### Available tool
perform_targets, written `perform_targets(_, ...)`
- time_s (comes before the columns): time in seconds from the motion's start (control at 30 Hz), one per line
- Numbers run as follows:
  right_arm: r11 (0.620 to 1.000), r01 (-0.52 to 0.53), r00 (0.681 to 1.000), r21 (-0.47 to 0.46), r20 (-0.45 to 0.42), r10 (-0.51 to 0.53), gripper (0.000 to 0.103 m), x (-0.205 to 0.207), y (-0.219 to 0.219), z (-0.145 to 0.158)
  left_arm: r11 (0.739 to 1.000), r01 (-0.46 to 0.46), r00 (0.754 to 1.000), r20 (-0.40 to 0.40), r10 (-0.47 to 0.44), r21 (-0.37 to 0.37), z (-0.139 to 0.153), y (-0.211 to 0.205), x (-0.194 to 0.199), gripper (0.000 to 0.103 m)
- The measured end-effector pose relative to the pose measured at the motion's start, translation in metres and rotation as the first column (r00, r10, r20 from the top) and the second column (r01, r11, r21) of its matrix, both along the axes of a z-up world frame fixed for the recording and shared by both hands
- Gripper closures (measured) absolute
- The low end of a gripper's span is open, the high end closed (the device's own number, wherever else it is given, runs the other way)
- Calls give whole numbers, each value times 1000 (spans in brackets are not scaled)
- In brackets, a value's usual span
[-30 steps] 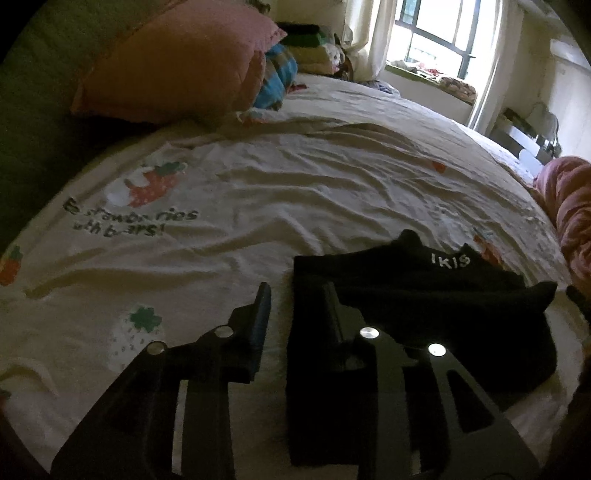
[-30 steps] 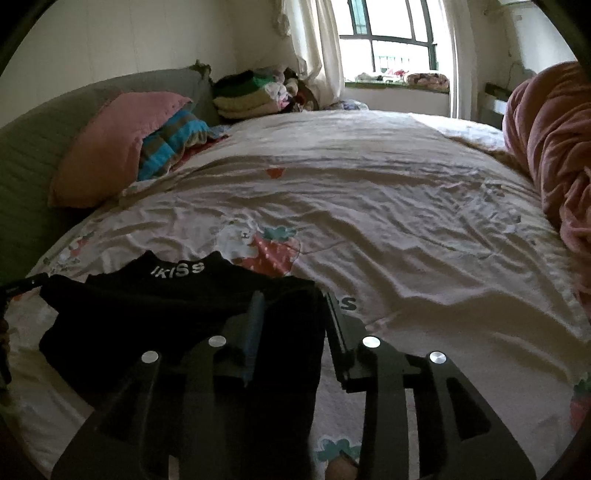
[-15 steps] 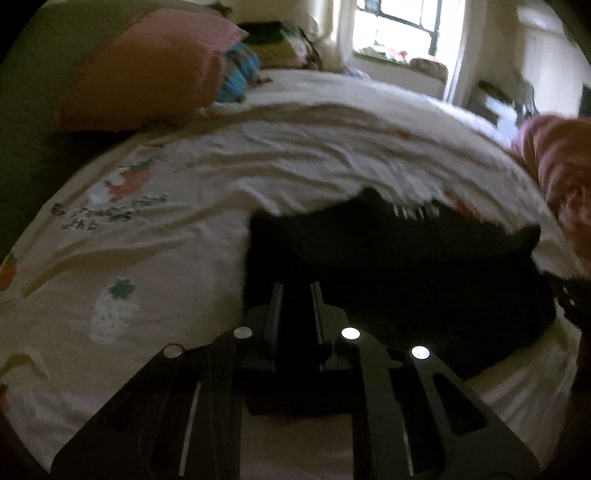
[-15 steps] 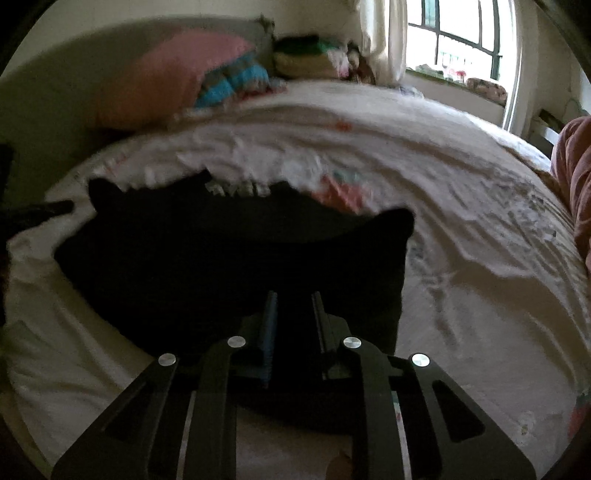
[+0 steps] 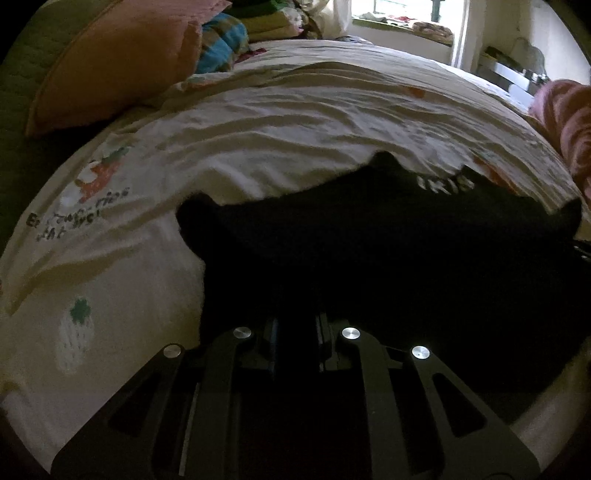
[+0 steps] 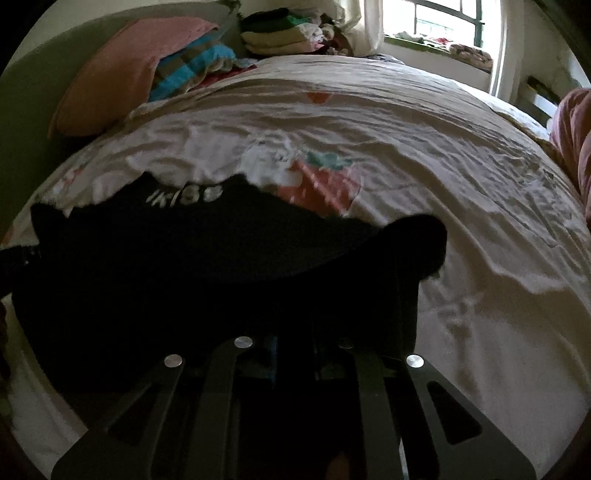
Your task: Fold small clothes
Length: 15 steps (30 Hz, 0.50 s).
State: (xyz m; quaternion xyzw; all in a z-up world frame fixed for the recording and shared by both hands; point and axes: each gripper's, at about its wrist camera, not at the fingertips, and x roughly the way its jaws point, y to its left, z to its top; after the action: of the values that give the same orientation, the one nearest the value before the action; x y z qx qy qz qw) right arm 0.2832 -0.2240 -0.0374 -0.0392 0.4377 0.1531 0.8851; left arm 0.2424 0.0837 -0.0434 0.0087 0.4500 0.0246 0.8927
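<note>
Black garment (image 5: 388,258) reading "IKISS" on strawberry-print bedsheet (image 5: 295,122); left tongs (image 5: 295,332) clenched on its near edge, right tongs (image 6: 293,341) closing on it too.

Home bedroom: bed with strawberry-print sheet (image 5: 295,122), pink pillow (image 6: 125,70) against green headboard (image 6: 33,85), folded clothes stack (image 6: 280,33), curtained window (image 6: 443,18), pink blanket (image 5: 569,122).

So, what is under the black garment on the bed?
The black garment lies on the white strawberry-print bedsheet, which shows all around it. The sheet directly beneath it is covered, so whether anything else lies there cannot be seen.
</note>
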Motion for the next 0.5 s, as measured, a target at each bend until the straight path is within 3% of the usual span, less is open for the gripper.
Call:
perform_targets(0.3,993,80,996,88,25,-82,92,31,-16,6,995,-85,996,20,86,-52,8,25,33,95)
perform_targets(0.5,984,139,988,108,57,-145,91,33,-33,8,984,-142,988,48,148,-102,17,47,37,83)
